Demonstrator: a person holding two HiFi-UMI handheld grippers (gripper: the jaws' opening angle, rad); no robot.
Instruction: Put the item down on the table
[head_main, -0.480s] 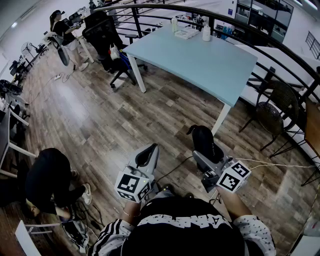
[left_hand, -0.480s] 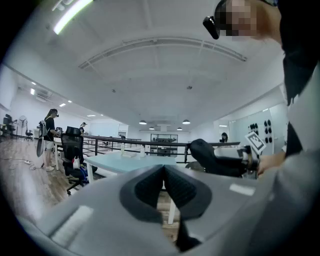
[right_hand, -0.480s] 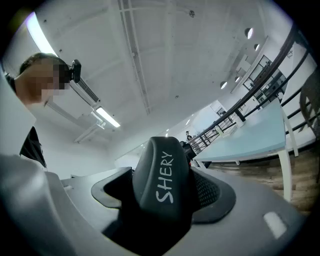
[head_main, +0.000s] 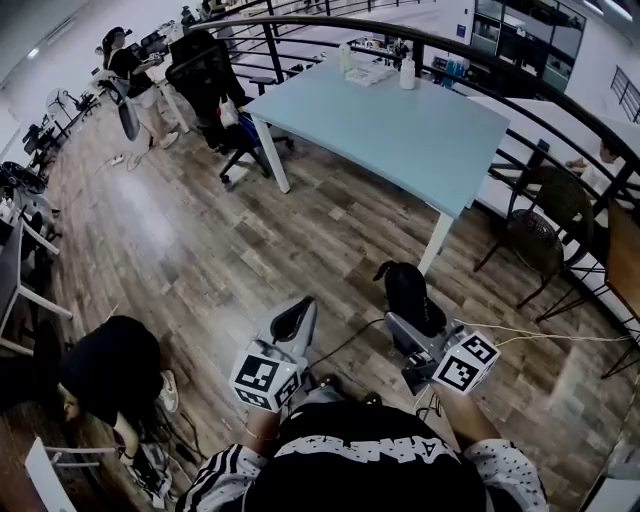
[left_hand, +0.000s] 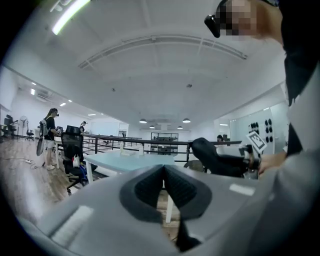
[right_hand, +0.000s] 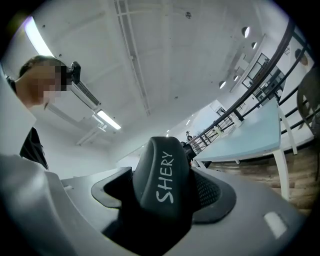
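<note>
The item is a black rounded object (right_hand: 162, 180) with "SHERY" printed in white on it. My right gripper (right_hand: 165, 192) is shut on it, the jaws wide around its body. In the head view that gripper (head_main: 408, 300) holds the black item (head_main: 405, 280) over the wooden floor, well short of the pale blue table (head_main: 400, 120). To its left my left gripper (head_main: 298, 312) is held at about the same height. Its dark pads (left_hand: 150, 186) meet with nothing between them. From the left gripper view the black item (left_hand: 215, 156) shows at the right.
Bottles (head_main: 408, 68) and small things stand at the table's far end. A black railing (head_main: 560, 95) curves behind it, with a wicker chair (head_main: 545, 225) at the right and black office chairs (head_main: 205, 65) at the left. A person crouches at lower left (head_main: 110, 370). A cable (head_main: 540, 333) crosses the floor.
Both grippers keep the same pose, the right still shut on the black item. The head view has shifted slightly, and the crouched person at lower left has moved a little.
</note>
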